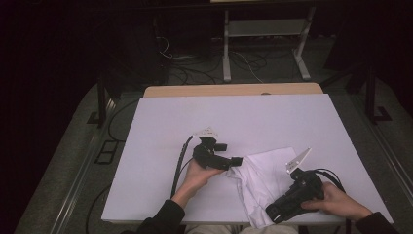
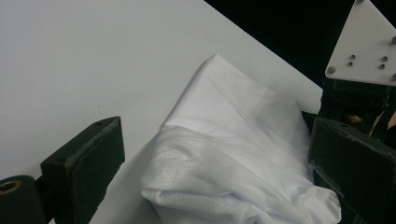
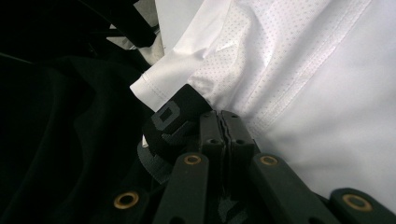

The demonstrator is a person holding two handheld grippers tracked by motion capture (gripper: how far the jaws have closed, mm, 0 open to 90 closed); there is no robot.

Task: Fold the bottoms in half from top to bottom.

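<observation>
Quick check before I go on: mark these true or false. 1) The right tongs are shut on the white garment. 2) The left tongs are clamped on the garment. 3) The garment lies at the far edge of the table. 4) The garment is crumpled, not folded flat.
1) True: the right tongs are closed at the hem of the white garment.
2) False: the left tongs stand open, with the cloth between the jaws and no pad pressing on it.
3) False: it lies near the person's edge of the table, right of the middle.
4) True.

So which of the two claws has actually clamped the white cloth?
The right claw: its jaws are shut at the white cloth hem. The left claw gapes open.
</observation>
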